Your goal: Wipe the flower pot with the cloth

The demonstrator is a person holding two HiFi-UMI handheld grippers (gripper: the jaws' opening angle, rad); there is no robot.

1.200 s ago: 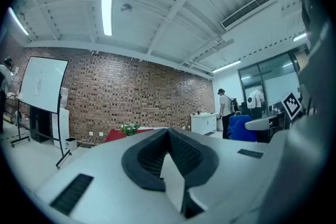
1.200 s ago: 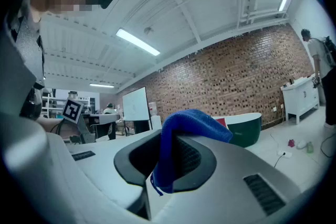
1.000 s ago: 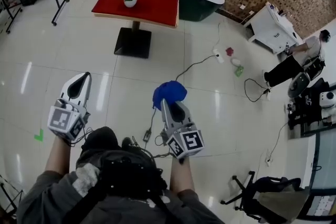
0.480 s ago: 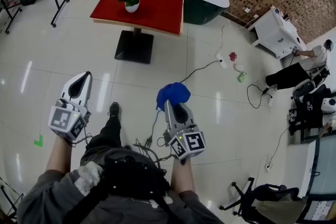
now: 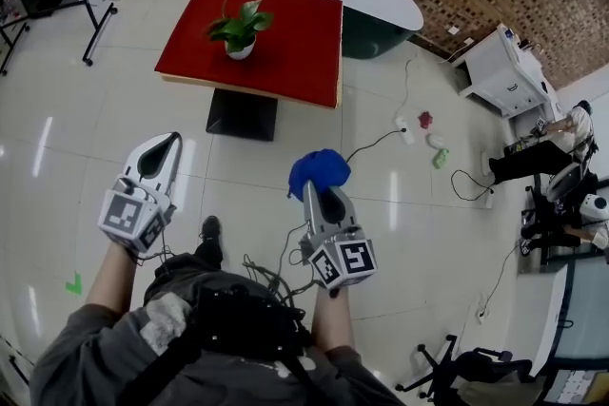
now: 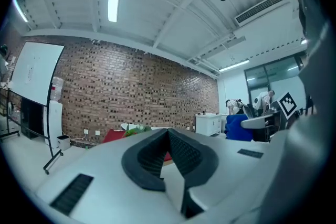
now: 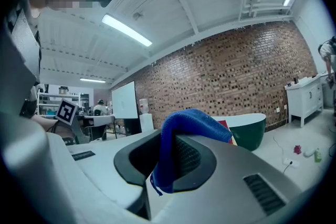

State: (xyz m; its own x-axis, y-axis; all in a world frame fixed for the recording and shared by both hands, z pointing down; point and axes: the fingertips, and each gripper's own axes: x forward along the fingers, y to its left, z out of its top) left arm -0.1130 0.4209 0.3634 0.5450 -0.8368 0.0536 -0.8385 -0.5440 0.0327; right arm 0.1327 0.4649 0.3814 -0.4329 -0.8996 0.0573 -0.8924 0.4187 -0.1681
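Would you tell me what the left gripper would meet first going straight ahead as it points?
Likely the red table that bears the plant; only bare floor lies between, though depth is unclear.

White flower pot (image 5: 239, 51) stands upright on the red table (image 5: 297, 38); blue cloth (image 5: 319, 170) sits bunched in the right tongs (image 5: 321, 197).

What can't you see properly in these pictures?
Flower pot, head view: tiny, mostly covered by its leaves; dirt can't be judged.
Flower pot, right gripper view: hidden behind the blue cloth clamped in the right tongs.
Small red and green things on the floor, head view: too small to name.
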